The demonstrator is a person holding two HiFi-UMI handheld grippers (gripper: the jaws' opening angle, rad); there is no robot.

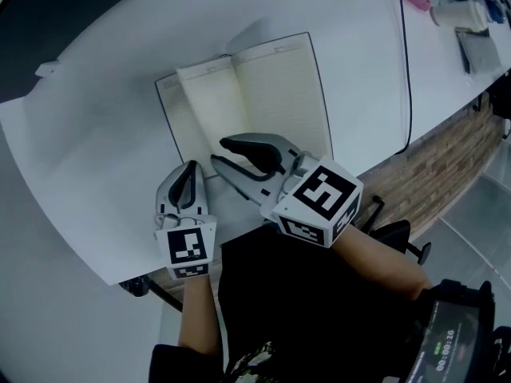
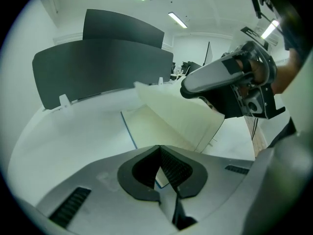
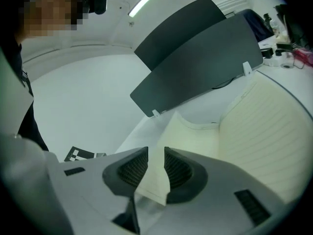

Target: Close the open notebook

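On white table (image 1: 96, 142), notebook (image 1: 271, 94); dark panels (image 2: 102, 67) behind.

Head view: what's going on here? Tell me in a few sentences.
A person works two hand-held grippers over an open notebook on a white table. The right claw is shut on some pages, holding them raised off the spread. The left claw is shut and empty near the notebook's near left corner. The notebook is not yet closed.
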